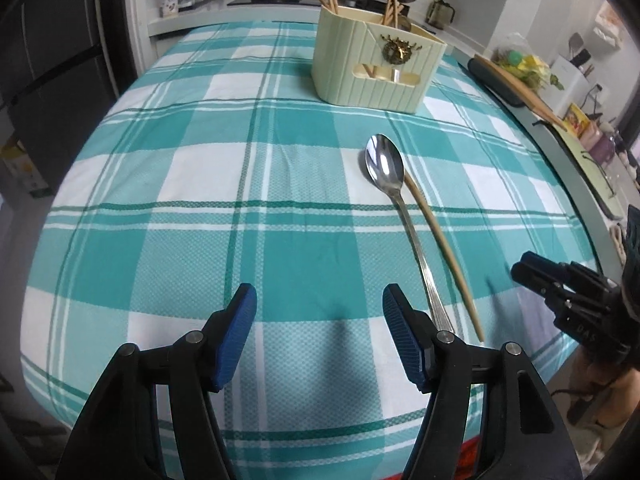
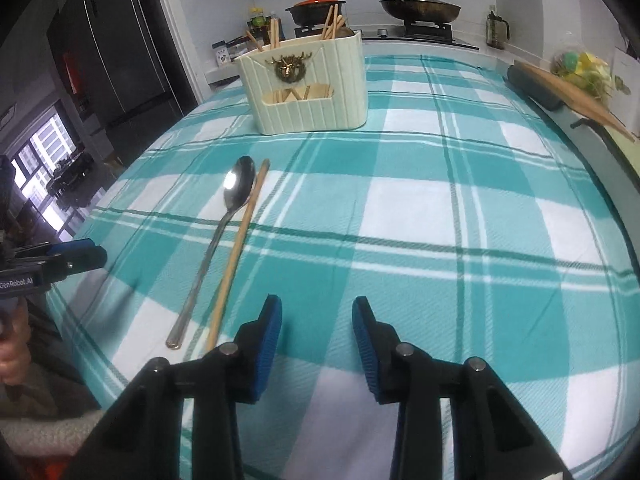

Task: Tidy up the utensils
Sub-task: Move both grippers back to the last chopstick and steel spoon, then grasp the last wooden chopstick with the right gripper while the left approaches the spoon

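Two utensils remain loose on the checked surface [image 1: 160, 184]: a metal spoon [image 1: 394, 196] and one wooden chopstick [image 1: 442, 248], side by side, touching near the bowl, long axes running from my grippers toward the cream holder [image 1: 376, 64]. Both lie between my left gripper [image 1: 320, 336] and right gripper [image 2: 317, 340]; handle ends nearest. Both pairs of fingers stand apart, empty. Holder already carries several chopsticks [image 2: 274, 34].
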A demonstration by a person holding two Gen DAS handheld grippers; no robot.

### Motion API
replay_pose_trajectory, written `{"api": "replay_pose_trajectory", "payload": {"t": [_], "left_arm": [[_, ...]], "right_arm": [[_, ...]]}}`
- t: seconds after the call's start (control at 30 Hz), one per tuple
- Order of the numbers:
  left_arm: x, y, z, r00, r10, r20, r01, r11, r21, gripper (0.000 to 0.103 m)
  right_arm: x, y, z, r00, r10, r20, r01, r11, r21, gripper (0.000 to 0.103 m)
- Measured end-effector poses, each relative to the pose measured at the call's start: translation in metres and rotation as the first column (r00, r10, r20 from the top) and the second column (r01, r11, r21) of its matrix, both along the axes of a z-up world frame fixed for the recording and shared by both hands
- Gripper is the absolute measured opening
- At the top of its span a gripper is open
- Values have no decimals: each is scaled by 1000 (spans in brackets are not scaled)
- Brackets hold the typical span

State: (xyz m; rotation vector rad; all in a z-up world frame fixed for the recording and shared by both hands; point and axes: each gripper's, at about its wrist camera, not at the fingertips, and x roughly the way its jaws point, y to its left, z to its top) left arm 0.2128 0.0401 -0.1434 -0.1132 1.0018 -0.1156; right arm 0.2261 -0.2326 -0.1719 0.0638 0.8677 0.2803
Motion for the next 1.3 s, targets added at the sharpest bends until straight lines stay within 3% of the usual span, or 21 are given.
{"api": "replay_pose_trajectory", "payload": {"t": [0.07,0.23,0.4,0.47,0.57,0.8,1.0,1.3], "left_arm": [[-1,-1,-1,1000,14,3,-14,1000,2,68],[-8,-2,-3,999,38,14,-38,999,18,68],[-19,-3,-11,999,42,-4,-41,999,35,68],[-23,-3,-12,999,45,-2,-45,998,39,68],[-26,-2,-12,999,50,5,-50,998,36,68],[-20,-15,-8,1000,10,28,-10,1000,17,73],[5,-48,-11,997,-69,42,67,997,31,75],[41,-79,-42,998,-64,-8,64,992,113,75]], "right_arm": [[-3,13,-2,999,42,-6,-42,999,1,27],[10,47,2,992,128,-2,-128,991,-28,26],[34,73,-10,989,149,-22,-150,987,-60,25],[39,81,-18,987,158,-35,-161,983,-86,10],[38,84,-23,989,145,-34,-147,984,-100,9],[28,49,-22,1000,-24,-20,22,995,-95,7],[9,-2,-22,985,-175,0,173,975,-142,7],[-15,-40,-23,963,-269,32,271,951,-146,8]]}}
